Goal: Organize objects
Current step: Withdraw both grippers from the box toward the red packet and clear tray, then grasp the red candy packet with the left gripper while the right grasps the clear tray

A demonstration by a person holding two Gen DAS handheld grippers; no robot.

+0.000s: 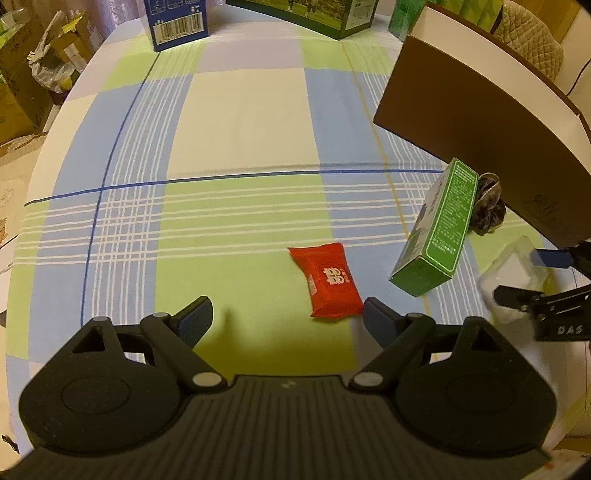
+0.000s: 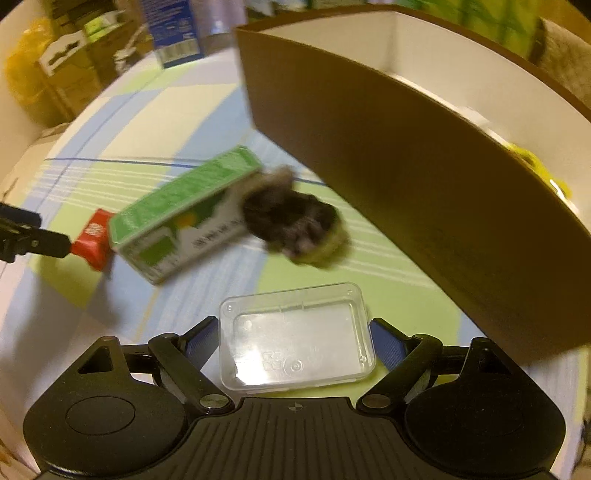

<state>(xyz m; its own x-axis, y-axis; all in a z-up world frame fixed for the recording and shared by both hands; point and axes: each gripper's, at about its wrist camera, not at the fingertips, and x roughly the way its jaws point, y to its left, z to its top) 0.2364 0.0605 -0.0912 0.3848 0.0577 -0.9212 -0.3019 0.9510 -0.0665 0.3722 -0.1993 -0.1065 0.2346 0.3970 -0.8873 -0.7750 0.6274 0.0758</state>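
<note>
We've got the left gripper [image 1: 286,314] low over the plaid tablecloth [image 1: 240,122], pointing forward with its jaws spread wide and nothing between them; the red sachet [image 1: 327,282] lies flat on the cloth just ahead, near the right finger's pad [image 1: 376,319], contact unclear. Right gripper [image 2: 293,338] is also low and level, its blue pads [image 2: 201,341] bracketing the clear plastic container [image 2: 295,338] from both short ends. Left pad looks to be touching, right pad is at the rim, so we can't tell whether it's actually clamped or just straddling. Container sits near the table's near edge, just in front of the big brown box [image 2: 424,177]. Green carton [image 2: 177,218] lies on its side between sachet and box, a dark scrunchie [image 2: 295,227] against its far end, close by the box wall. Right view is motion-blurred. A blue carton [image 1: 177,22] stands at the far edge.
</note>
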